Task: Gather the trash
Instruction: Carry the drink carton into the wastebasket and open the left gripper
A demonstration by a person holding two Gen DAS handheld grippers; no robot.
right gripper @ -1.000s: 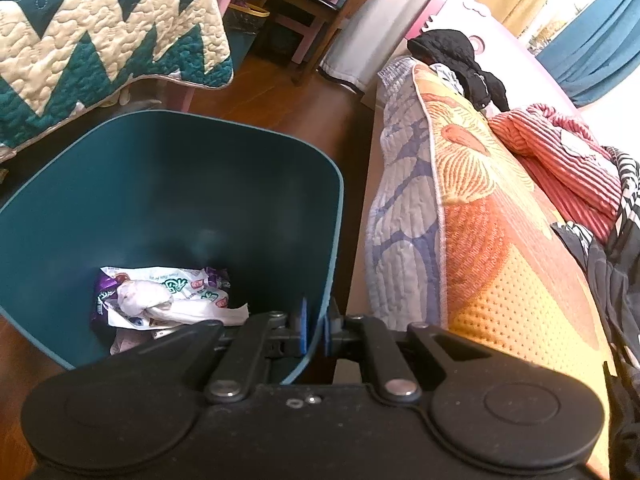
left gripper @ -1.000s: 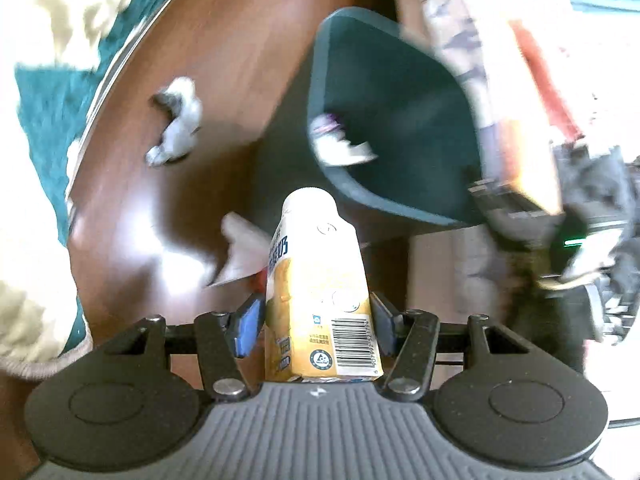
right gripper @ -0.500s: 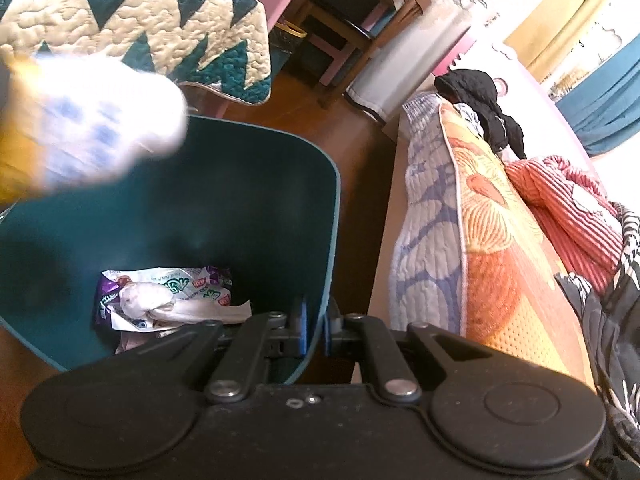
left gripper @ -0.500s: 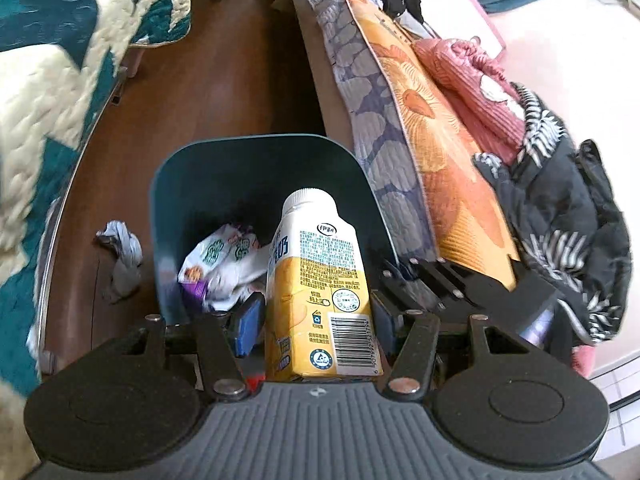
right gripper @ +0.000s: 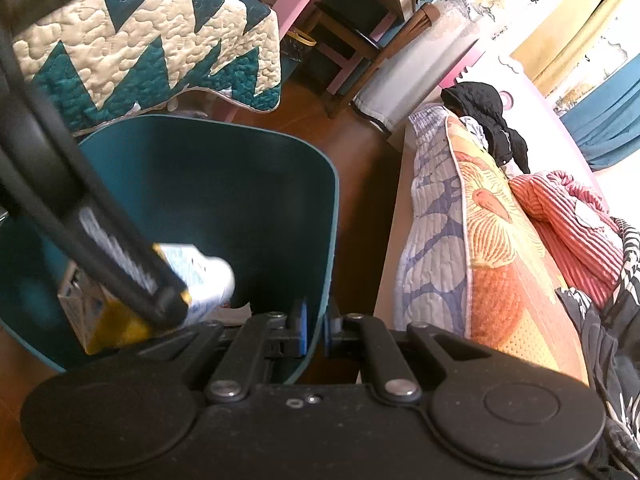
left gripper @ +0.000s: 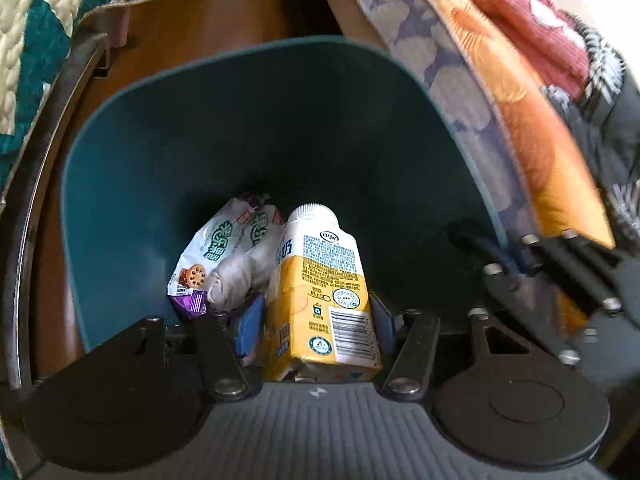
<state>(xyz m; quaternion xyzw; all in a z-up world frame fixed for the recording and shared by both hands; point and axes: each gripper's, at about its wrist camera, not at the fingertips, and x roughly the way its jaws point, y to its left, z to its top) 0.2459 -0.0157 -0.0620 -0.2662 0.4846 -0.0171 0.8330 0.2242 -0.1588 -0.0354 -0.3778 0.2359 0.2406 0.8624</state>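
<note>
My left gripper is shut on a yellow and white milk carton, its white cap pointing down into the dark teal bin. A snack wrapper and a crumpled tissue lie at the bin's bottom. My right gripper is shut on the bin's rim and shows as a blurred black shape at the right of the left wrist view. In the right wrist view the carton and the left gripper's finger hang inside the bin.
A sofa with an orange and grey quilt, a red striped cloth and dark clothes runs along the right. A teal and cream quilt hangs at the left. Brown wooden floor lies between, with pink furniture legs beyond.
My left gripper swung with the carton from above the floor to over the bin, then down into its mouth. The right gripper kept its hold on the rim and hardly moved.
</note>
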